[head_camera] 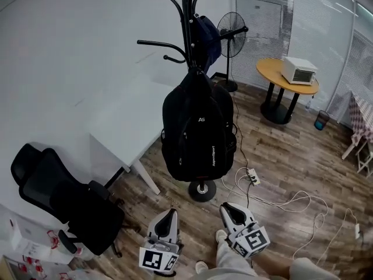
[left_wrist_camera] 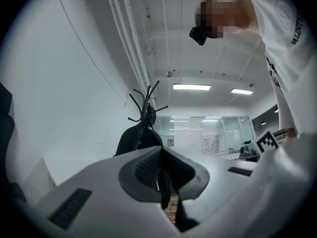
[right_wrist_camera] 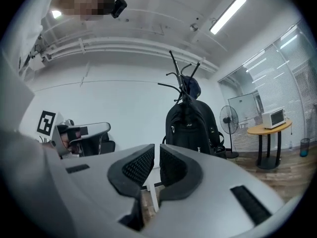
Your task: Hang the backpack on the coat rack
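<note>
Two white letters, "AS", showed on the black backpack (head_camera: 195, 130); the vertical line of print lower on its front was too small to read. The backpack hung on the coat rack (head_camera: 187, 16), upright, its long axis vertical, its front toward the person; what it held could not be seen. The left gripper (head_camera: 169, 214) had its jaws pressed together on nothing. The right gripper (head_camera: 228, 207) showed a narrow slit between its jaws, empty.

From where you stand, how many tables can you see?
3. A white table left of the coat rack, a round wooden table right of it, and what looks like a cloth-covered table at the right edge, partly cut off. Others may be hidden.
</note>
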Tool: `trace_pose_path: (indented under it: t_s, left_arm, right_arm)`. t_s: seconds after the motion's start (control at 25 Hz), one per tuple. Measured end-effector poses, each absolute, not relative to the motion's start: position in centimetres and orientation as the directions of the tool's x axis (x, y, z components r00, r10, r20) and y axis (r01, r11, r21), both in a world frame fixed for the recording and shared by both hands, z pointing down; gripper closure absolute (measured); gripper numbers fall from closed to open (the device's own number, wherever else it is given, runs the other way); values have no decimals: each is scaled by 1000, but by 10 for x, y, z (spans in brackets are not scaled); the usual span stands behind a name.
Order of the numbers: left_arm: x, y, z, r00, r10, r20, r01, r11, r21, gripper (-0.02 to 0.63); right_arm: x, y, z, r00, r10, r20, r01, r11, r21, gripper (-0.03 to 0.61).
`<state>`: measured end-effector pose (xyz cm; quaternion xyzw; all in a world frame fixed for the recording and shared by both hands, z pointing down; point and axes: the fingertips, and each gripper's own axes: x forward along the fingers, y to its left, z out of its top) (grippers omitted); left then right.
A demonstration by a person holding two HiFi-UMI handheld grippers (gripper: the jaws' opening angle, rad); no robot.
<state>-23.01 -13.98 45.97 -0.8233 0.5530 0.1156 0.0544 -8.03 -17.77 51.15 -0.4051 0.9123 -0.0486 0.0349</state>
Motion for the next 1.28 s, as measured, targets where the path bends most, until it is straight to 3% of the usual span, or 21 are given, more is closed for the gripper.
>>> trace_pose_path:
  t_s: [0.56, 1.0, 1.28]
  left_arm:
    - [-195, -88, 469, 475, -843, -254, -855, -510, 93, 603]
    - [-178, -84, 457, 441, -864, -242, -879, -471, 79, 603]
    - [-127, -77, 434, 407, -876, -258, -900, -432, 47, 603]
  right_arm:
    - [-51, -110, 496, -578, -816, -29, -814, 578, -49, 537]
    - [-21, -114, 502, -583, -812, -18, -808, 581, -97, 537]
    - [26, -114, 489, -610, -790, -62, -780, 613, -127, 537]
